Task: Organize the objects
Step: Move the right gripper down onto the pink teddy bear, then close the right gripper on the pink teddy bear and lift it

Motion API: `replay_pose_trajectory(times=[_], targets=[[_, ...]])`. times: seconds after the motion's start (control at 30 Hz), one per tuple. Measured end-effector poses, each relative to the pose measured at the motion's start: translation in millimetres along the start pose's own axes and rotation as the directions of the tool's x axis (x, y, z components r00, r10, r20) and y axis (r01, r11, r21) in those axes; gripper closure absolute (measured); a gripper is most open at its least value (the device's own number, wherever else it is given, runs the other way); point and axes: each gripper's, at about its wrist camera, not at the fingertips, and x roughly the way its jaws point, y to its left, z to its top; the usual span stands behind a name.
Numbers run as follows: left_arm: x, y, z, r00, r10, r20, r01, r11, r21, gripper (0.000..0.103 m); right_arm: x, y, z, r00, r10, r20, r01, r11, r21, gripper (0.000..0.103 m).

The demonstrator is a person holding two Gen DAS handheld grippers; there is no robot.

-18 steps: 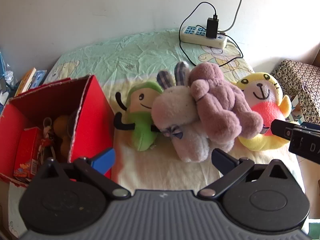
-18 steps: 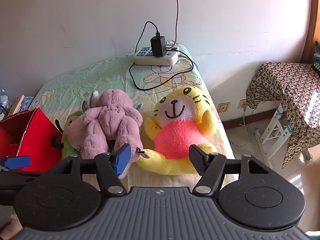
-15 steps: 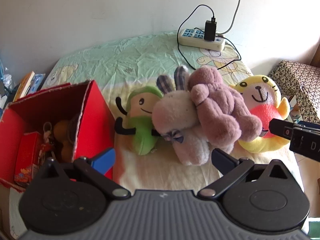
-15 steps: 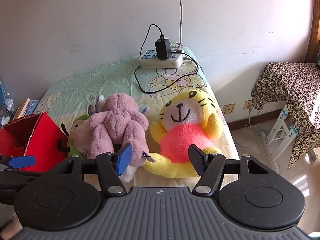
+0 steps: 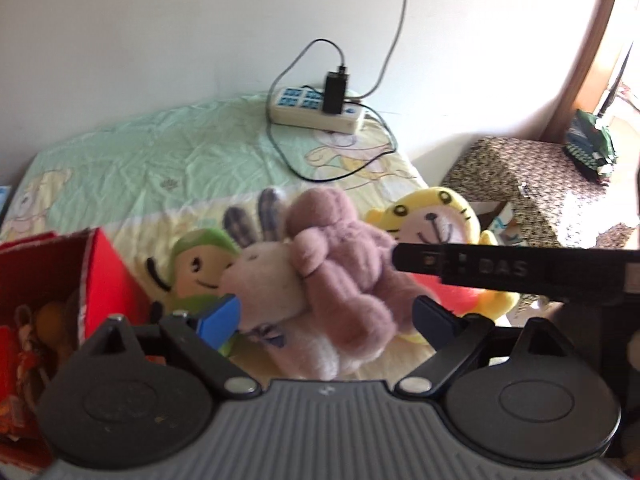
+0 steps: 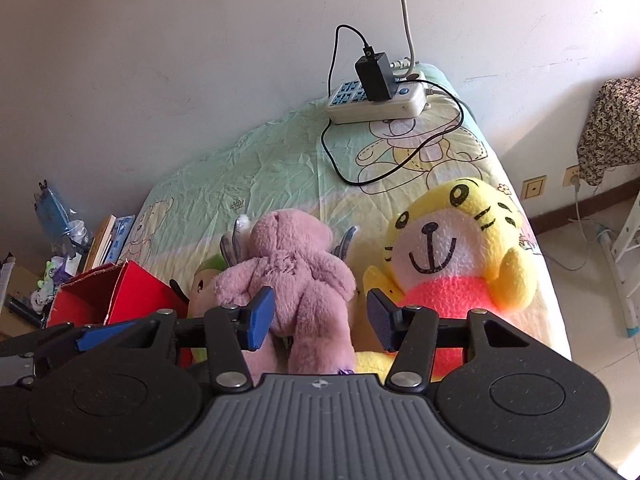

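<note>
Several plush toys lie in a row on the bed. A mauve bear point(image 5: 340, 268) point(image 6: 296, 280) lies on a pale rabbit point(image 5: 268, 280), with a green toy point(image 5: 196, 264) at its left and a yellow tiger point(image 5: 436, 220) point(image 6: 452, 248) at its right. My left gripper point(image 5: 326, 316) is open, its fingers on either side of the rabbit and bear, not touching. My right gripper point(image 6: 320, 316) is open, its fingers around the bear's lower body. The right gripper's arm crosses the left wrist view in front of the tiger point(image 5: 500, 270).
A red cardboard box point(image 5: 100, 272) point(image 6: 132, 296) with small items stands at the left of the toys. A power strip point(image 5: 316, 110) point(image 6: 376, 100) with a charger and cables lies at the bed's far end by the wall. Books point(image 6: 108, 240) are at far left, a patterned cloth-covered table point(image 5: 532, 184) at right.
Both grippers have moved forward towards the toys and now straddle the mauve bear. The right gripper has shifted left from the tiger. The toys have not moved.
</note>
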Motion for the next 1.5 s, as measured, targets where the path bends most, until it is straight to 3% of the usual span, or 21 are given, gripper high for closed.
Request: replay_pose_trajectory(times=[0.17, 0.33, 0.57, 0.63, 0.7, 0.9, 0.97, 1.17, 1.5], targets=[[25, 3, 6, 0.997, -0.047, -0.053, 0.046, 0.998, -0.035, 0.011, 19, -11, 9, 0.997, 0.058, -0.042, -0.056, 0.998, 0.038, 0.047], [47, 8, 8, 0.991, -0.083, -0.105, 0.076, 0.995, -0.068, 0.02, 36, -21, 14, 0.993, 0.101, -0.052, -0.097, 0.992, 0.074, 0.042], [56, 10, 14, 0.992, -0.085, -0.098, 0.081, 0.995, -0.052, 0.023, 52, -28, 17, 0.977, 0.201, -0.07, -0.192, 0.974, 0.118, 0.04], [57, 10, 14, 0.992, -0.074, -0.098, 0.07, 0.997, -0.04, 0.026, 53, -25, 15, 0.975, 0.208, -0.072, -0.2, 0.974, 0.101, 0.044], [55, 8, 14, 0.993, -0.068, -0.095, 0.066, 0.998, -0.021, 0.041, 50, -22, 13, 0.975, 0.21, -0.07, -0.205, 0.976, 0.077, 0.047], [50, 3, 9, 0.996, -0.008, -0.087, 0.011, 0.999, 0.034, 0.056, 31, -20, 5, 0.981, 0.191, -0.042, -0.19, 0.981, 0.03, 0.065], [45, 1, 6, 0.997, 0.009, -0.073, -0.006, 0.999, 0.053, 0.057, 25, -21, 1, 0.981, 0.19, -0.044, -0.189, 0.982, 0.03, 0.075], [25, -10, -5, 0.999, 0.022, -0.038, -0.018, 0.994, 0.106, 0.058, 6, -16, -12, 0.982, 0.188, -0.025, -0.187, 0.982, 0.028, 0.076], [-19, -21, -24, 0.998, 0.052, 0.043, -0.058, 0.99, 0.13, 0.058, -31, 21, -32, 0.986, 0.164, 0.033, -0.158, 0.979, -0.126, 0.076]])
